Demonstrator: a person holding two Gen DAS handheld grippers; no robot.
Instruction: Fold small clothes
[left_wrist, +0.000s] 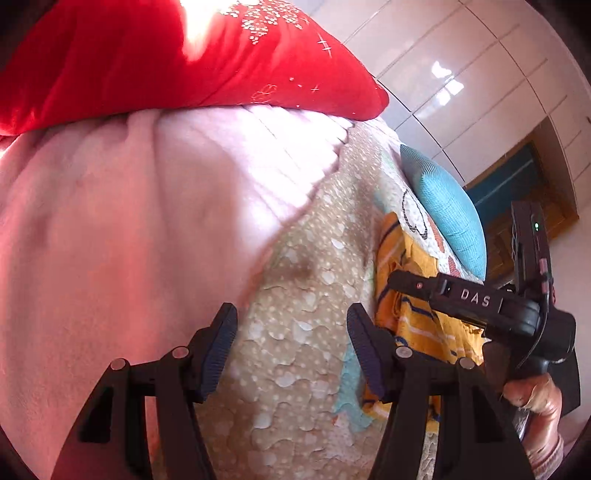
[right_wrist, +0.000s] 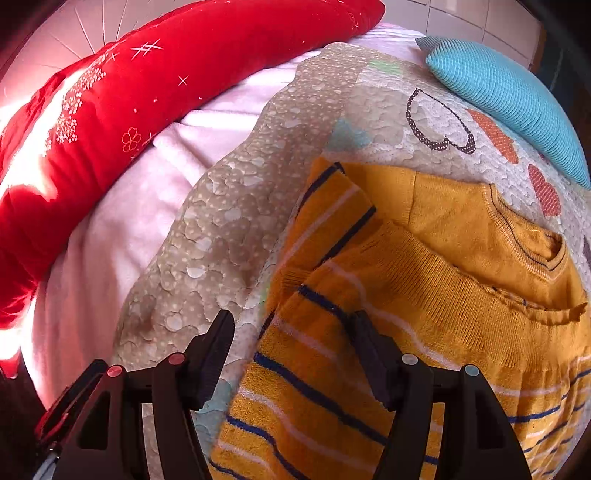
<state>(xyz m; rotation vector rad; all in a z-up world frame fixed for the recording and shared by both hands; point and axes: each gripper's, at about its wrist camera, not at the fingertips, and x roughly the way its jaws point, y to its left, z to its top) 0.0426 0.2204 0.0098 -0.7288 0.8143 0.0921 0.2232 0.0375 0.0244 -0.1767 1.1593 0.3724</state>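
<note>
A small mustard-yellow knit sweater (right_wrist: 443, 266) with blue and white stripes lies on a quilted bed cover (right_wrist: 229, 221); its striped sleeve is folded over the body. My right gripper (right_wrist: 291, 358) is open and empty, its jaws straddling the sweater's left striped edge. In the left wrist view the sweater (left_wrist: 413, 317) shows at the right, partly behind the right gripper's body (left_wrist: 480, 299). My left gripper (left_wrist: 291, 347) is open and empty over the bare quilt, left of the sweater.
A red embroidered quilt (right_wrist: 129, 110) and a pale pink blanket (left_wrist: 129, 229) lie to the left. A turquoise cushion (right_wrist: 509, 96) rests at the far right of the bed. White wardrobe panels (left_wrist: 461, 74) stand behind.
</note>
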